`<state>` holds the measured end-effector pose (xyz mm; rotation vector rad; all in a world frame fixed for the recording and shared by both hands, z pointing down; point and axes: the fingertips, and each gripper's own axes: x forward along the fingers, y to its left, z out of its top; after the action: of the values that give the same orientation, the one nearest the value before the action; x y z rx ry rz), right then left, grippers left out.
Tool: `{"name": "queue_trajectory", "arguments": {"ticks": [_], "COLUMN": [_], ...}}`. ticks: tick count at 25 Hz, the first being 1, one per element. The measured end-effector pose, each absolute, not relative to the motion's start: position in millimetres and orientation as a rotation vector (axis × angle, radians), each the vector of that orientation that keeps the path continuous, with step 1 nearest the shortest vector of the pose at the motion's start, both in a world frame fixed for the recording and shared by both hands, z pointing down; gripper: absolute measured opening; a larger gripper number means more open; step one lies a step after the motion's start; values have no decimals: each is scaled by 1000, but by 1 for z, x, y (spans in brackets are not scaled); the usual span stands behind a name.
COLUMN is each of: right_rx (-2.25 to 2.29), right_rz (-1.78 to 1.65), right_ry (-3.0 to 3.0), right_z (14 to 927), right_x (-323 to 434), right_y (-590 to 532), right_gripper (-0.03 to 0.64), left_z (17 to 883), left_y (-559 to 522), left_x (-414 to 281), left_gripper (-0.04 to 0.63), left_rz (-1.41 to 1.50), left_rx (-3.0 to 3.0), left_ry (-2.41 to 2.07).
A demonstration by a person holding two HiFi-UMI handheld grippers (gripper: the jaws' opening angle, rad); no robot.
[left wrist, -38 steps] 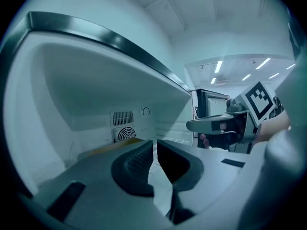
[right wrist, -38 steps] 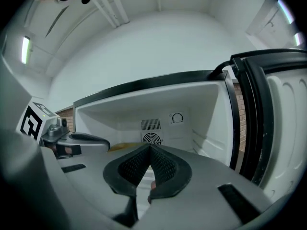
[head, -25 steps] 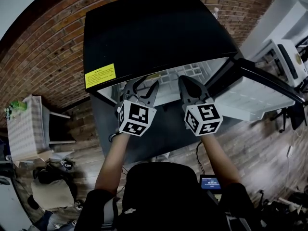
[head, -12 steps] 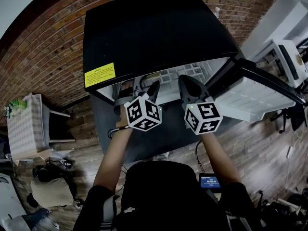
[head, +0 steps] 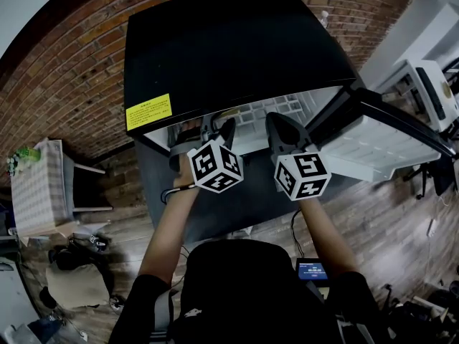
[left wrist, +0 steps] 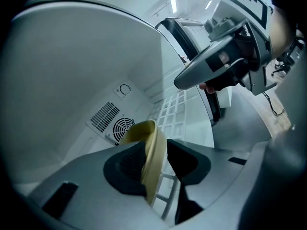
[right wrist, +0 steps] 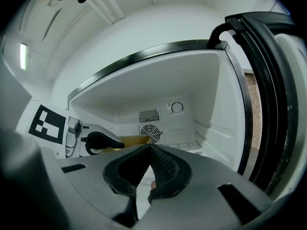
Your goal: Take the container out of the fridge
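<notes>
**Step in hand: gripping the container for removal**

The container [left wrist: 142, 131] sits inside the open fridge [head: 229, 49], toward the left of the compartment and in front of the round fan grille [left wrist: 123, 127] on the back wall. The left gripper [left wrist: 156, 152] reaches in over the front edge. Its jaws have just been closing, and the container's upright wall is between them, so the gripper pinches the rim. The right gripper [right wrist: 150, 147] is level at the fridge mouth with its jaws pressed together and nothing between them.

**Procedure (recommended)**

1. Confirm that both pads [left wrist: 127, 164] bear on the wall before pulling. Lower down, a sliver of shelf shows between the wall and the right pad, so the grip is probably shallow.
2. Lift slightly, then draw the container straight back. This keeps the base clear of the wire shelf [left wrist: 178, 110].
3. Keep the right gripper clear of the path. Use it under the base only if the container tips.
4. Do not over-tighten. The wall looks thin and may buckle.

**Materials and shapes**

- Container: tan with a matte finish, probably paperboard. The wall is thin and the upper edge curves.
- Pads: black rubber, ribbed, tapering to a point.
- Gripper bodies: smooth grey plastic.
- Fridge: glossy black top and smooth white moulded liner. The back wall carries a slotted vent beside the fan grille.
- Shelf: white coated wire in a rectangular grid.
- Door [head: 380, 138]: swung open to the right, white inside with a dark frame.
</notes>
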<state>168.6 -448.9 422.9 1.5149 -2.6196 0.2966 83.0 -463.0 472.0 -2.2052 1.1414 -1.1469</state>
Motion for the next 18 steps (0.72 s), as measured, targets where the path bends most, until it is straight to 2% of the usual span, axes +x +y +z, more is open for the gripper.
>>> {"name": "queue_trajectory", "arguments": {"ticks": [3,4,18], "right_rx": [1512,1510,1520], "right_rz": [300,301,306], "right_ry": [-2623,-2623,-2623], "right_z": [423,423,423], "right_x": [168,168,174], "right_y": [-449,-449,-448], "right_gripper": [38,37,37], "left_z": [466,465,458], "left_y": [-464,-464,-463], "left_x": [82,82,86], "left_gripper": [78,69,32], "left_rz": [-1138,-1139,-1150], "left_rx": [-2176,-2173,-2195], "left_ry": [1154,1153,1138]}}
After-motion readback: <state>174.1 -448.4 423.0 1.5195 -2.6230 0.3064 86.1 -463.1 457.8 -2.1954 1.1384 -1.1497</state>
